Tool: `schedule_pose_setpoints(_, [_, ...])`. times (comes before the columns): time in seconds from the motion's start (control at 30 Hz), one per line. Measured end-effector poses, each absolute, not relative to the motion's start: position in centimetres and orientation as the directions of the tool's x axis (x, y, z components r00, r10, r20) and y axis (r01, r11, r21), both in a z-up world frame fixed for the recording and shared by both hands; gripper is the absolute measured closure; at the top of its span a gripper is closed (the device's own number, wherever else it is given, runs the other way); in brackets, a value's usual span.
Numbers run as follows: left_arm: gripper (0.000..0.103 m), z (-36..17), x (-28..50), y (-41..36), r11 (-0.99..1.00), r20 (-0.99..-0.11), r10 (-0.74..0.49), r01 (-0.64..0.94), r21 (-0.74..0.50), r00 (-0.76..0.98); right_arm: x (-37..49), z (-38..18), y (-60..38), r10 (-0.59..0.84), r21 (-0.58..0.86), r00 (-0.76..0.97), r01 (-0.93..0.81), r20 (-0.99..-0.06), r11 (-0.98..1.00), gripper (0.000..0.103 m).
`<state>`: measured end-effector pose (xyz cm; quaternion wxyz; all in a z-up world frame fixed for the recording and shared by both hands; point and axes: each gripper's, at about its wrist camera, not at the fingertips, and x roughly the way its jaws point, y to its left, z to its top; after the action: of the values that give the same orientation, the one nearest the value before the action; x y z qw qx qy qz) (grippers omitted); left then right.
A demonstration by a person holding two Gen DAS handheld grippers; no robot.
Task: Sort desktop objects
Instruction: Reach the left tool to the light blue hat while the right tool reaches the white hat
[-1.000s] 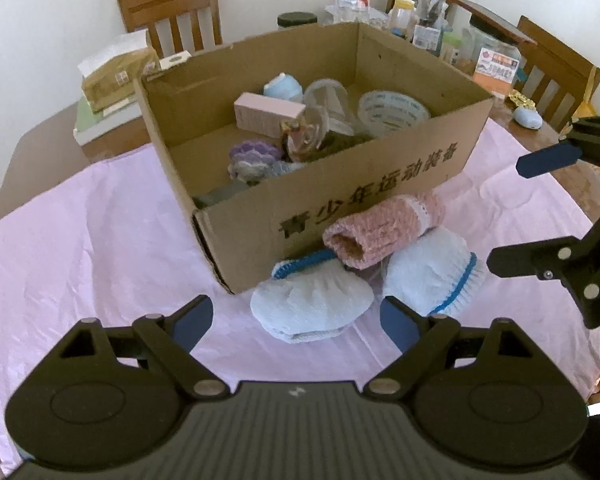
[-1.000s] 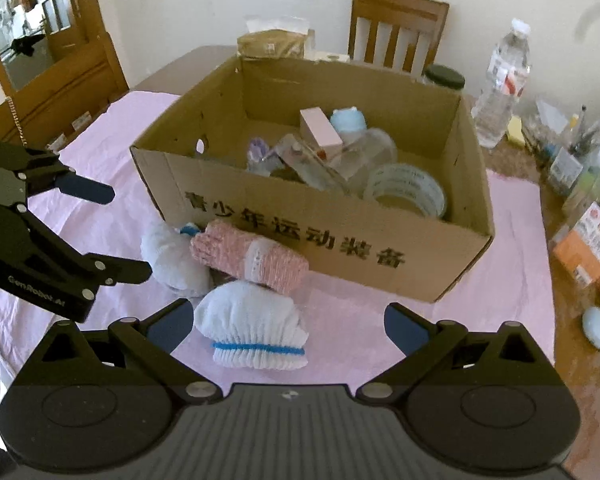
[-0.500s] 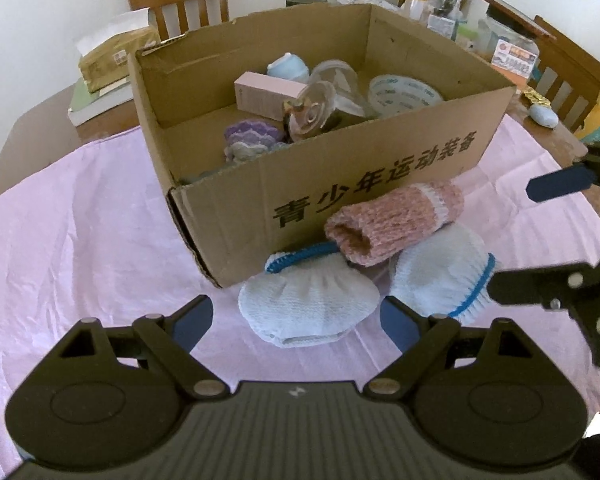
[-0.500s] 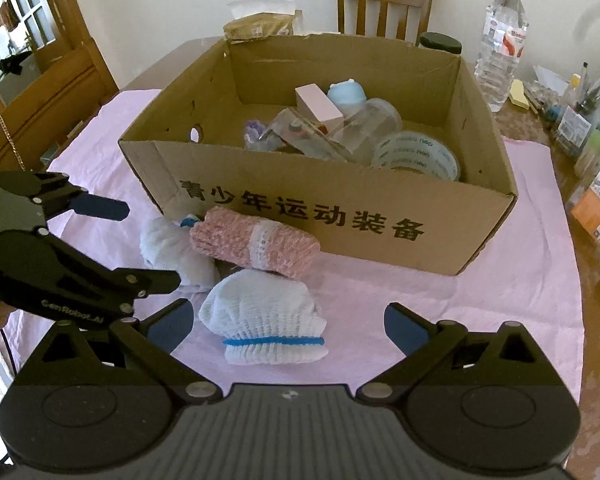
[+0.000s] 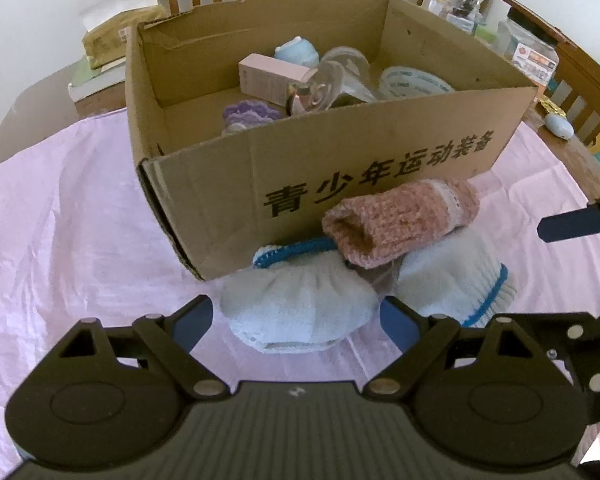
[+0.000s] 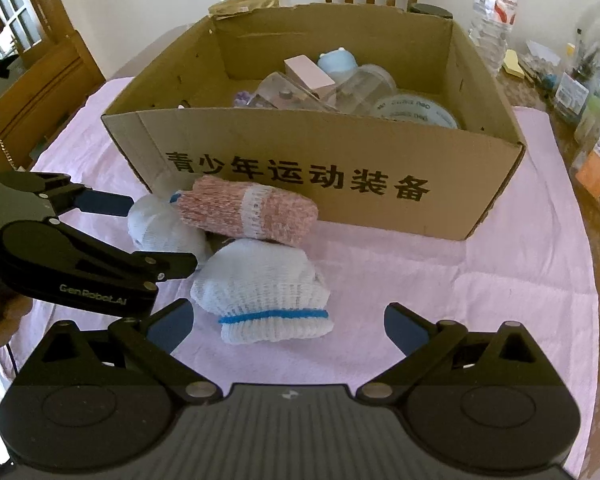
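Left wrist view: three rolled sock bundles sit on the pink cloth near the counter's front edge, against the cardboard box (image 5: 380,148). Pink roll (image 5: 400,220) lies atop the two white bundles (image 5: 296,308). Soft, light, squashy; grab mid-roll. Box holds tape, pink carton, clear jar. Left gripper (image 5: 296,316) and right gripper (image 6: 288,328) both spread wide, empty.

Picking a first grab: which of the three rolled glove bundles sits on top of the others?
The pink bundle. It lies across both white, blue-trimmed bundles, against the box front; the white ones rest on the cloth.
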<state>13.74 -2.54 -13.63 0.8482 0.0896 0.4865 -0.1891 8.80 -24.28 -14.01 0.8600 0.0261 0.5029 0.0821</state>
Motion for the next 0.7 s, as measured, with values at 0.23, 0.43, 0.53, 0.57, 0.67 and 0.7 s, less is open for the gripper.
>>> schedule_pose_setpoints(0.23, [0.012,-13.9,14.6,-2.9,0.922,-0.862,-0.220,0.386,-0.030,0.457,9.2,-14.3,-24.3,0.155,0.113,0.485,-0.115,-0.860,0.987,0.000])
schedule_pose_setpoints(0.43, [0.012,-14.2,15.0,-3.2,0.928,-0.863,-0.211,0.373,-0.029,0.459,9.5,-14.5,-24.0,0.135,0.078,0.492,-0.136,-0.860,0.988,0.000])
schedule_pose_setpoints(0.53, [0.012,-14.5,15.2,-3.3,0.930,-0.867,-0.203,0.366,-0.026,0.454,9.8,-14.7,-23.9,0.133,0.069,0.489,-0.147,-0.862,0.987,0.000])
schedule_pose_setpoints(0.57, [0.012,-14.5,15.2,-3.4,0.930,-0.866,-0.204,0.366,-0.026,0.456,9.8,-14.7,-23.9,0.133,0.067,0.488,-0.151,-0.863,0.986,0.000])
schedule_pose_setpoints(0.67, [0.014,-14.6,15.3,-3.4,0.930,-0.865,-0.207,0.366,-0.029,0.457,10.0,-15.0,-23.7,0.125,0.050,0.486,-0.164,-0.865,0.985,0.000])
schedule_pose_setpoints(0.7, [0.017,-14.7,15.3,-3.3,0.929,-0.865,-0.214,0.367,-0.037,0.455,10.0,-15.0,-23.6,0.124,0.046,0.485,-0.169,-0.865,0.984,0.000])
